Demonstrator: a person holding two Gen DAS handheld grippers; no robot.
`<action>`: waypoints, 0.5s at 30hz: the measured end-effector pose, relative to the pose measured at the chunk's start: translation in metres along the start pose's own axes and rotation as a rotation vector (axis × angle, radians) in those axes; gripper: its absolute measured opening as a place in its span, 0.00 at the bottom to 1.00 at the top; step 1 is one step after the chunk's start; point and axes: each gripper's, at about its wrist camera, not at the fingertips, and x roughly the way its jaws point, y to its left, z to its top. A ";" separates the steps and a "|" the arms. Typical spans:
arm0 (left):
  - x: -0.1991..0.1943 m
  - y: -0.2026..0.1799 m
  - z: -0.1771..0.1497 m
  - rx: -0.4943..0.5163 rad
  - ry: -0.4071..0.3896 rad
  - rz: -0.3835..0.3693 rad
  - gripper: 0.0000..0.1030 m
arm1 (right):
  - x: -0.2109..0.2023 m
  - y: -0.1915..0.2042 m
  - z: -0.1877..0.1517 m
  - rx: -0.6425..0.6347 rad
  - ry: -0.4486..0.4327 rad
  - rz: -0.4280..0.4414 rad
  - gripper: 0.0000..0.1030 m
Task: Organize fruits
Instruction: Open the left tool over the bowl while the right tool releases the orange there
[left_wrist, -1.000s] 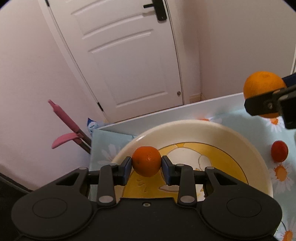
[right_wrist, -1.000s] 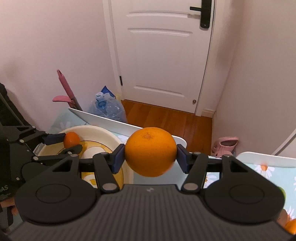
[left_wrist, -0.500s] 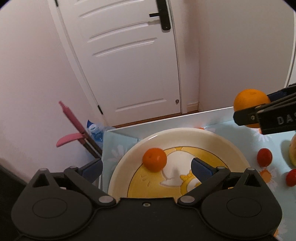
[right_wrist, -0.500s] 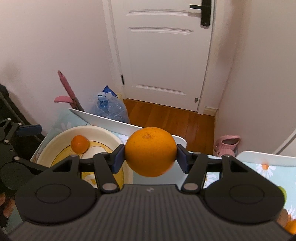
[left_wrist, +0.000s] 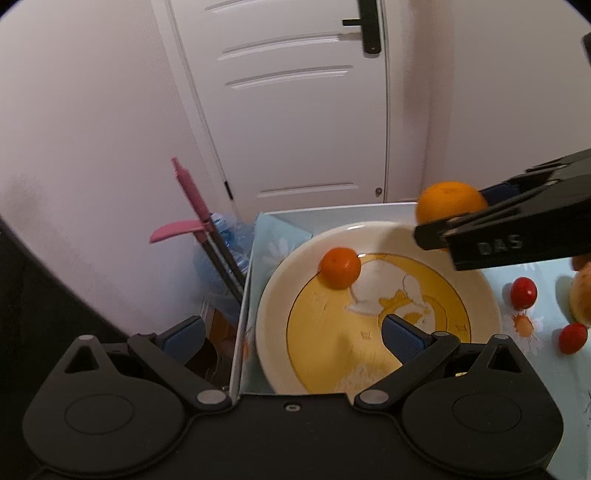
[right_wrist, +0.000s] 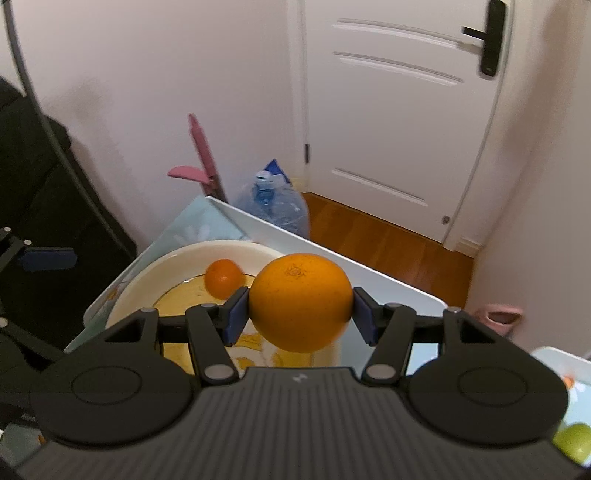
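The right gripper is closed on a large orange, which is held above the far right rim of the plate, probably so that it can be lowered there. The left gripper is open and empty, at the near left edge of the plate. A small mandarin is seen on the far left part of the plate. On the bench, two red fruits are found at the right; another fruit beside them is cut off.
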 end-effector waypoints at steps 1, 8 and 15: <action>-0.003 0.001 -0.003 -0.009 0.002 0.004 1.00 | 0.004 0.003 0.000 -0.014 0.001 0.007 0.71; -0.007 0.006 -0.015 -0.041 0.014 0.017 1.00 | 0.032 0.016 -0.008 -0.075 0.026 0.028 0.71; -0.007 0.007 -0.019 -0.055 0.015 0.021 1.00 | 0.047 0.024 -0.016 -0.123 0.038 0.027 0.72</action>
